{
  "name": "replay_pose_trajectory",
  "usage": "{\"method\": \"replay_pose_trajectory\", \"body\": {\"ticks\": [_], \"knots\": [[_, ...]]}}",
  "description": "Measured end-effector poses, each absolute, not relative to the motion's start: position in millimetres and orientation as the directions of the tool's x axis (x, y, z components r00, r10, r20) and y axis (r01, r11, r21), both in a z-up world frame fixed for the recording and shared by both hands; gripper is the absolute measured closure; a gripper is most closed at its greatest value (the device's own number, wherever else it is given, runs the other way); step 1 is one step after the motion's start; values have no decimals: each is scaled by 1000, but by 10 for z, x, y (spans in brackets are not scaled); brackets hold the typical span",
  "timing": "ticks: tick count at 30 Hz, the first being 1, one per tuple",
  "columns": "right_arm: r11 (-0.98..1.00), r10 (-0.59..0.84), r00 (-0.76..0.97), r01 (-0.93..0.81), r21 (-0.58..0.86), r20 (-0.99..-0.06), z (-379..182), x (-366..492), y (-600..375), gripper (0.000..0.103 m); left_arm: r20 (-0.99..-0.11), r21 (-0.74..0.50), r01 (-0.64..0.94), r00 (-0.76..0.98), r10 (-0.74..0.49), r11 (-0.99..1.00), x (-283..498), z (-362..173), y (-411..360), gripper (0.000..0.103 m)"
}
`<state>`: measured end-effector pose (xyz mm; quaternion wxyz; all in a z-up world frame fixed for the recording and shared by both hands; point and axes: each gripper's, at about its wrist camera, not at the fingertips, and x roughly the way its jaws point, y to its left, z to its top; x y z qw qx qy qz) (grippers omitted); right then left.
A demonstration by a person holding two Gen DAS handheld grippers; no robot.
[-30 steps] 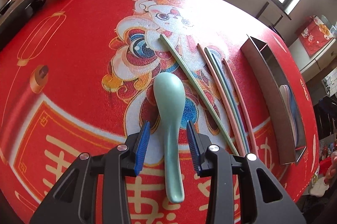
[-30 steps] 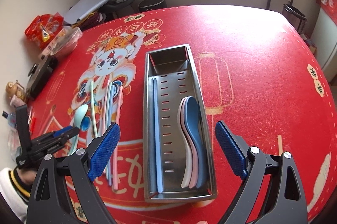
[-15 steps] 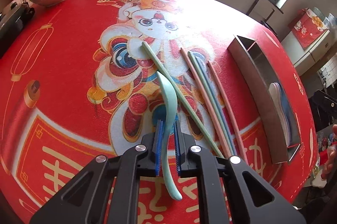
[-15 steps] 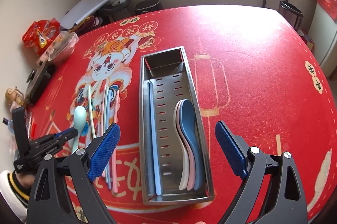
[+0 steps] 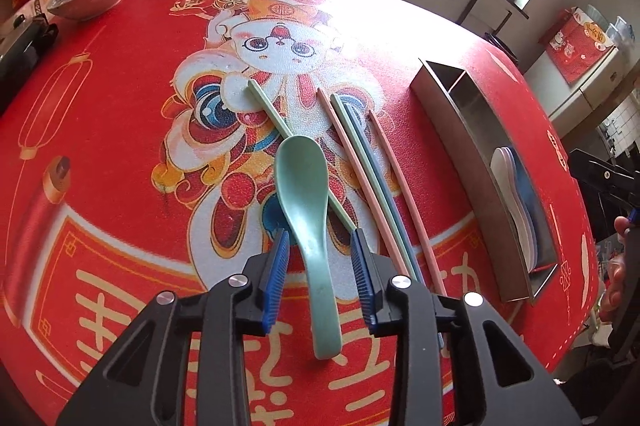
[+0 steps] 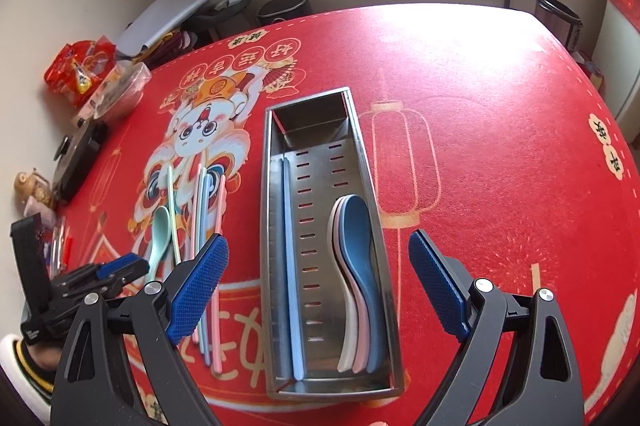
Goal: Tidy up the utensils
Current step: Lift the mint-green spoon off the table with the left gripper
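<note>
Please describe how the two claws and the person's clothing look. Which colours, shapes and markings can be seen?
Both claws, left claw and right claw, have black plastic frames with triangular cut-outs and round silver screws. Their fingers carry blue pads with a fine ribbed, knurled texture. No cables show. At the left claw's handle, a white sleeve cuff has a dark and yellow striped edge.

- We see big gold Chinese signs on the red tablecloth (image 5: pixel 120 113), at the edge near us. The black gripper hides part of them, so we cannot read them.
- We see round red signs with Chinese writing above the cartoon lion (image 6: pixel 200 129) on the cloth. They are upside down to us and too small to read.
- We see two round signs (image 6: pixel 606 145) with Chinese writing on the right side of the cloth.
- We see a red snack bag (image 6: pixel 80 65) with print too blurred to read.
</note>
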<state>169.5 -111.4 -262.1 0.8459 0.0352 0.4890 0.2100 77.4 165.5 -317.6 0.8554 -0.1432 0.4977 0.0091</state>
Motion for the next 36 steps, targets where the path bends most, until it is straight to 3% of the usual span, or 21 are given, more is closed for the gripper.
{"method": "replay_pose_trajectory", "body": {"ticks": [9, 16, 18, 19, 36], "knots": [[900, 400, 419, -346, 264, -815, -2637, 1693, -1030, 15, -867, -277, -201, 474, -154, 940, 683, -3338, 1662, 71], [904, 392, 424, -341, 258, -816, -2636, 1690, -1047, 15, -880, -240, -205, 458, -124, 949, 740, -3404, 1592, 73], [906, 389, 423, -335, 258, -819, -2649, 1692, -1055, 15, -883, -235, -207, 453, -120, 950, 740, -3411, 1593, 88], [907, 388, 422, -332, 258, -820, -2655, 1691, -1055, 15, -884, -231, -208, 452, -116, 950, 739, -3415, 1596, 89], [904, 348, 411, -384, 186, -843, -2652, 1690, -696, 14, -814, -247, -330, 581, -11, 911, 369, -3042, 1967, 90]]}}
